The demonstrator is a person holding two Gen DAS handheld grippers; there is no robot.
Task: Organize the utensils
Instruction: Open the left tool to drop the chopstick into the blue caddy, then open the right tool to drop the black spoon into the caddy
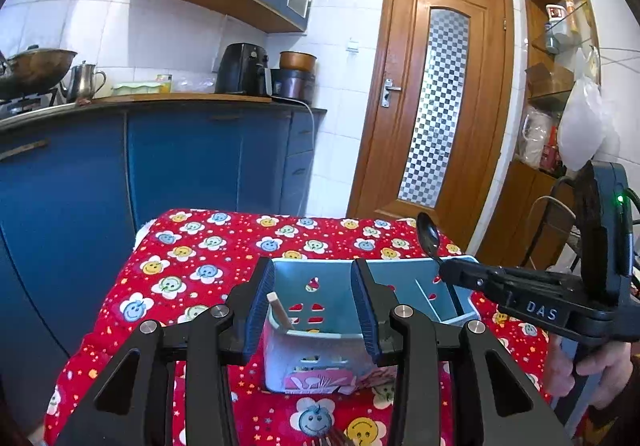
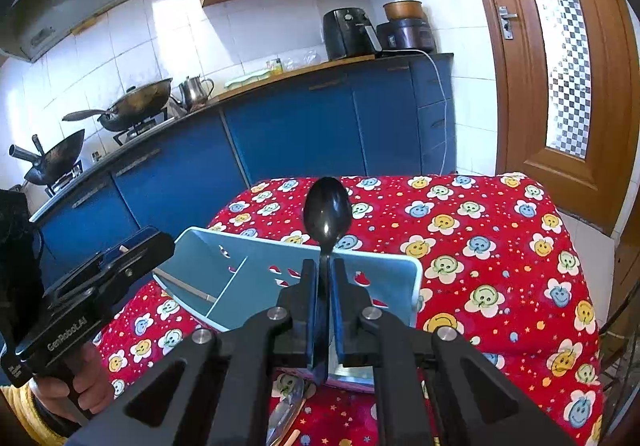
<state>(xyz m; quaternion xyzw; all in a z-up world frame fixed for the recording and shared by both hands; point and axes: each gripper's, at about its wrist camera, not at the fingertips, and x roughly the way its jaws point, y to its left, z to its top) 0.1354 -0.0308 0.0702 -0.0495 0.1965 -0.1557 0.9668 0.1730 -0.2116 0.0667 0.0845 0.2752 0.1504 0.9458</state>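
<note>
the right gripper [image 2: 325, 270] is clamping almost fully closed on the thin handle of a glossy black spoon [image 2: 327, 212], whose oval bowl is standing upright above the pads at twelve o'clock. the left gripper [image 1: 312, 286] is standing partly open with nothing pressed between its ribbed blue pads; the near compartment of a pale blue plastic utensil caddy [image 1: 320, 330] is showing in the gap between the fingers, and a pale wooden stick [image 1: 280, 310] is leaning in that compartment beside the left pad. in the left wrist view the right gripper is coming in from three o'clock, holding the spoon over the caddy's far right corner. the caddy is boxy, with thin dividers and small cut-out slots, and is sitting on a red tablecloth [image 2: 500, 246] printed with smiling flowers. a metal utensil [image 2: 286, 410] is lying on the cloth at six o'clock, just under the right gripper. beyond the table, blue cabinets [image 1: 180, 162] are running along a white tiled wall.
</note>
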